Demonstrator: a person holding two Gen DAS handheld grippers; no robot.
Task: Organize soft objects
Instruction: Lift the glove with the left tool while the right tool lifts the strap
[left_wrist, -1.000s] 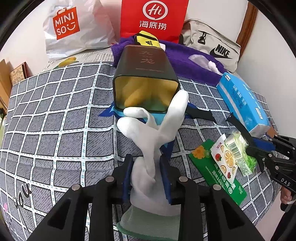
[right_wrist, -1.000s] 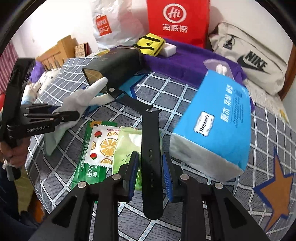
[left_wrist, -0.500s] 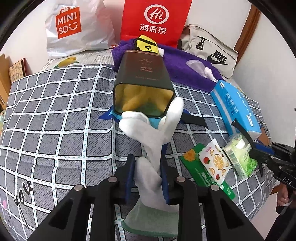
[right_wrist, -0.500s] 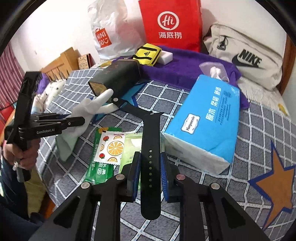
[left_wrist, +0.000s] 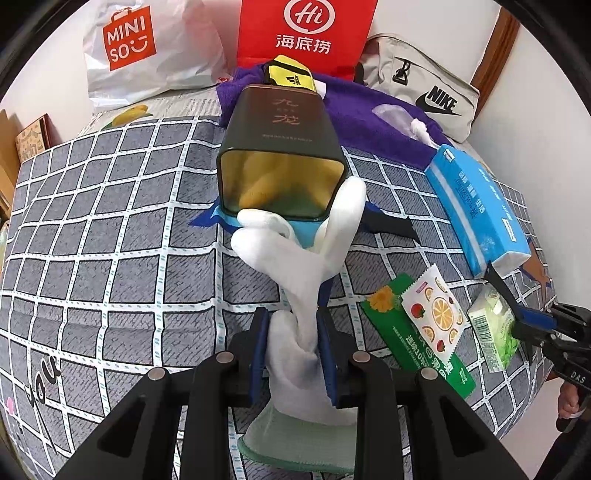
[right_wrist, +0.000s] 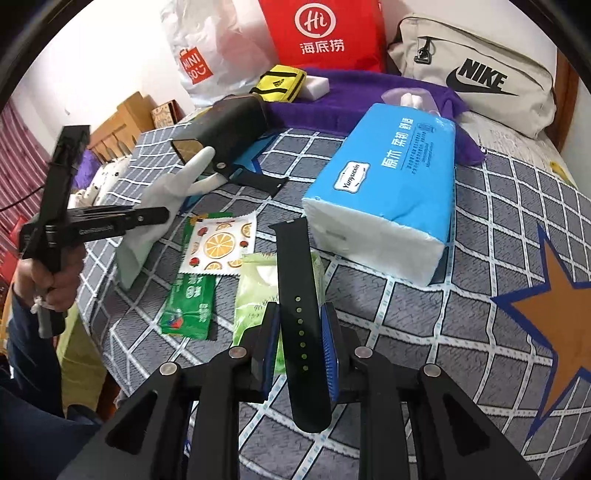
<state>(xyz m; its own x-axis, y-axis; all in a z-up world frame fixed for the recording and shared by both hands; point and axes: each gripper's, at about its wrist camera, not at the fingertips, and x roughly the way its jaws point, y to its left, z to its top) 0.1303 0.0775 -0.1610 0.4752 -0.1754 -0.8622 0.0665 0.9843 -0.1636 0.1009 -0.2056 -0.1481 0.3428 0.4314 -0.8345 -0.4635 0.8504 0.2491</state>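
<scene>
My left gripper (left_wrist: 293, 325) is shut on a white glove (left_wrist: 299, 258), held above the bed with its fingers pointing at the open mouth of a dark tin box (left_wrist: 280, 155) lying on its side. The glove also shows in the right wrist view (right_wrist: 162, 195), beside the tin (right_wrist: 225, 129). My right gripper (right_wrist: 300, 321) is shut on a black watch strap (right_wrist: 299, 302), lifted above the checked bedcover. A second black strap piece (right_wrist: 255, 179) lies by the tin.
A blue tissue pack (right_wrist: 391, 184) lies right of the strap. A green sachet (right_wrist: 190, 295), a fruit-print sachet (right_wrist: 218, 243) and a pale green wipes pack (right_wrist: 258, 291) lie below the gripper. Purple towel (left_wrist: 369, 110), yellow pouch (left_wrist: 288, 75) and bags sit at the back.
My right gripper has lifted the black strap off the bed and pulled back. My left gripper has drawn back a little with the glove still held.
</scene>
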